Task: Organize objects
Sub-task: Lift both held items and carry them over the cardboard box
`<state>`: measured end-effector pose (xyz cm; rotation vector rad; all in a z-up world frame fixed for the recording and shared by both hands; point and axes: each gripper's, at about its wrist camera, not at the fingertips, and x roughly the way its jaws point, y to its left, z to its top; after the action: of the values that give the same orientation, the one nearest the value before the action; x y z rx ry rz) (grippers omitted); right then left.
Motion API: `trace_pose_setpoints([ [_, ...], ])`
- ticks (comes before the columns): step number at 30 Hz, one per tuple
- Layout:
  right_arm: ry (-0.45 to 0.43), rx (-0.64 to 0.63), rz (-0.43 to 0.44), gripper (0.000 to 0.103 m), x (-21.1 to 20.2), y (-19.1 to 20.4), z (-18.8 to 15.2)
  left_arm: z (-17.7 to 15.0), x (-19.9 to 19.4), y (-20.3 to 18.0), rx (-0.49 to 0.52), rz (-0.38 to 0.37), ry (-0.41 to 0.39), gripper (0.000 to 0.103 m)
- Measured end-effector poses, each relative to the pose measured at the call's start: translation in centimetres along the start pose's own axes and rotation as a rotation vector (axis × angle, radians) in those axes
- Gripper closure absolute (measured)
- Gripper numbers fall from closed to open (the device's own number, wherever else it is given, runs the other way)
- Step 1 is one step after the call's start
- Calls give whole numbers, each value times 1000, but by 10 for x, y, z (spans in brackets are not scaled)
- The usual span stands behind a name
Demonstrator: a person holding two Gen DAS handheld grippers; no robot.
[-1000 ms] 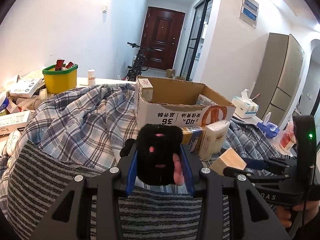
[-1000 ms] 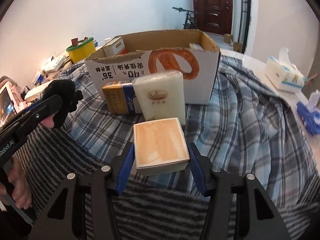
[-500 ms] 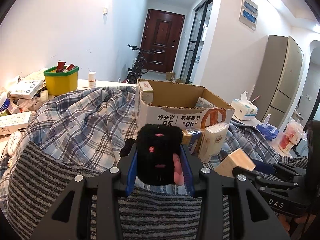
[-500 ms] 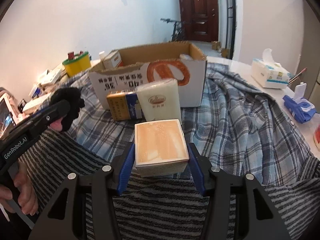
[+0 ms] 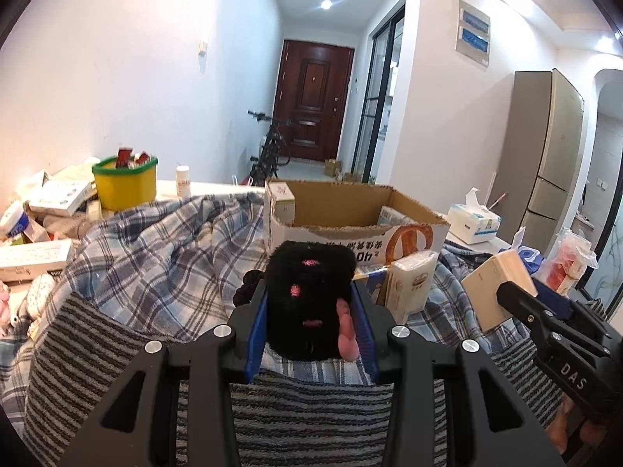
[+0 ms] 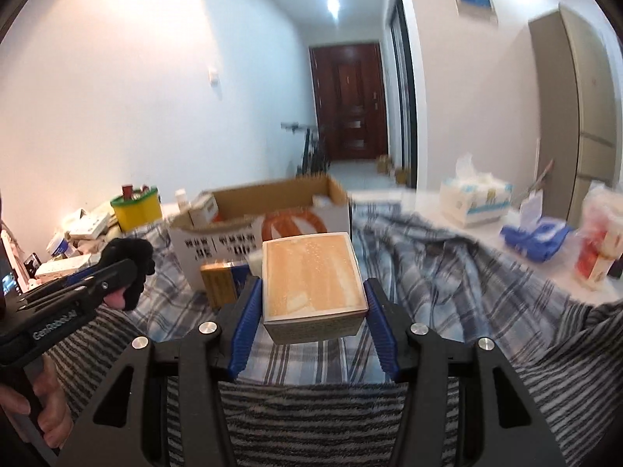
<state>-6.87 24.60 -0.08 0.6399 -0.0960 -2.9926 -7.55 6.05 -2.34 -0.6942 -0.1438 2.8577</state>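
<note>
A black fuzzy plush toy [image 5: 307, 292] with pink marks sits between the blue pads of my left gripper [image 5: 309, 311], which is shut on it above the striped cloth. My right gripper [image 6: 313, 311] is shut on a tan box [image 6: 313, 276] and holds it in the air in front of the open cardboard carton [image 6: 257, 229]. In the left wrist view the carton [image 5: 350, 229] stands just behind the plush, and the tan box [image 5: 494, 288] shows at the right. In the right wrist view the plush [image 6: 130, 257] hangs at the left in the left gripper [image 6: 117, 276].
A white tissue pack [image 5: 412, 284] and an orange-blue box [image 6: 224, 280] lean against the carton's front. A plaid cloth [image 5: 155, 249] and a striped cloth [image 5: 97, 342] cover the table. A yellow tub [image 5: 124, 183] and stacked boxes [image 5: 35, 253] stand left; a tissue box [image 5: 473, 220] and a red packet [image 6: 599, 249] right.
My right gripper has risen with the tan box and swung its view up and to the right. The left gripper with the plush has hardly moved.
</note>
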Motion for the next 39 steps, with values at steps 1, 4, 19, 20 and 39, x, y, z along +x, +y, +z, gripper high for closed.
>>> trace_pose_setpoints([
  [1, -21, -17, -5, 52, -4, 3, 0, 0, -2, -2, 10, -2, -12, 61],
  [4, -71, -74, -15, 52, -13, 15, -1, -1, -7, -8, 40, -2, -37, 61],
  [19, -115, -105, -36, 52, -21, 19, -2, -1, -25, -10, 43, -20, -118, 61],
  [20, -117, -105, -27, 52, -21, 19, -2, -1, -25, -13, 55, -21, -115, 61],
  [39, -324, -133, 64, 52, -56, 22, 125, 113, -68, -23, 65, -55, -293, 61],
])
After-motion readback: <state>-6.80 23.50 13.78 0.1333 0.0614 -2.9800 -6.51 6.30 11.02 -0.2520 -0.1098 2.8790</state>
